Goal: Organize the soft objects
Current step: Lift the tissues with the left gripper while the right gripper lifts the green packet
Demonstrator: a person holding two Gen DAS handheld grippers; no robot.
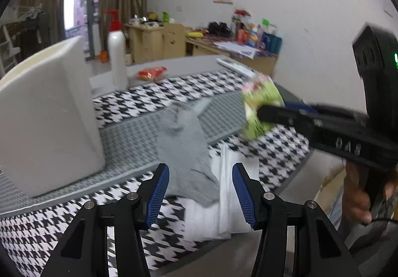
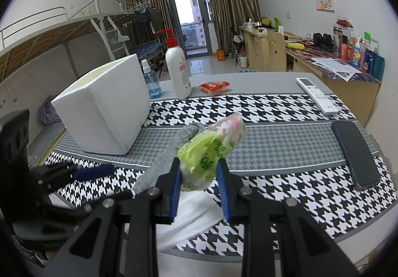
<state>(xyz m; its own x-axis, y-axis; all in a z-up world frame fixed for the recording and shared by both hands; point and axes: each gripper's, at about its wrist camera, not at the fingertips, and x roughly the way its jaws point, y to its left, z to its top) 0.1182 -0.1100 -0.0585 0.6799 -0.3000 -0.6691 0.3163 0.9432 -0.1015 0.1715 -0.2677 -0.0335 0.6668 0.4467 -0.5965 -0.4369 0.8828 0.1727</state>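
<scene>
Right hand-held gripper (image 2: 199,172) clamps blurred green tissue pack (image 2: 211,150); left hand-held gripper (image 1: 200,192) gapes.

Tissue pack (image 1: 261,108) motion-blurred; white cloth (image 2: 191,214) partly hidden behind right hand-held gripper (image 2: 199,177); pack lettering unreadable.

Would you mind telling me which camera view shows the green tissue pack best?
The right wrist view: the green tissue pack sits sharp and central, clamped in the right gripper. The left wrist view shows it blurred, partly hidden.

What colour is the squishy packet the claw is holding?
The tissue packet is lime green with pink and white flowers, clearest in the right wrist view.
</scene>
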